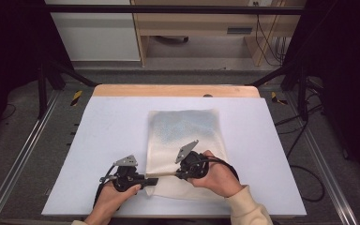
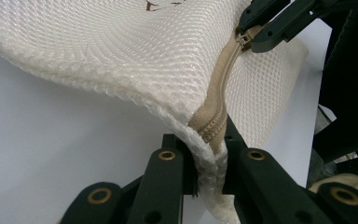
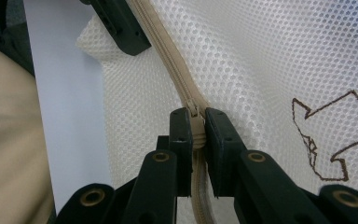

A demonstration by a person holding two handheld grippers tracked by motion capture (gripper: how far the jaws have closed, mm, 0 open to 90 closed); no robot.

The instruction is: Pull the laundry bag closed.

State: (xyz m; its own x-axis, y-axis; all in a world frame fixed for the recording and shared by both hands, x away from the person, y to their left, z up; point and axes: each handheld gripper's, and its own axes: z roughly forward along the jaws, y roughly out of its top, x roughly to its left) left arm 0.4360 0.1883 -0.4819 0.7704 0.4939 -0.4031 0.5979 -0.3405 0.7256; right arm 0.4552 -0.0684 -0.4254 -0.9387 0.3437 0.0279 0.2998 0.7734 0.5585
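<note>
A cream mesh bag (image 1: 186,140) lies on the white table top (image 1: 103,136), its near edge carrying a tan zipper (image 2: 223,88). My left gripper (image 1: 151,180) is shut on the bag's near left corner (image 2: 209,154), pinching mesh and the zipper's end. My right gripper (image 1: 176,175) is shut on the zipper pull (image 3: 195,122), a short way along the zipper (image 3: 168,56) from the left one. The left gripper's jaw tip (image 3: 121,28) shows at the far end of the zipper in the right gripper view. A brown line drawing (image 3: 328,135) marks the mesh.
The table's wooden far edge (image 1: 176,90) borders the white top. Metal rails (image 1: 23,154) run along both sides, with cables on the floor at the right (image 1: 304,178). A sleeve (image 1: 248,206) and hands come in from the bottom.
</note>
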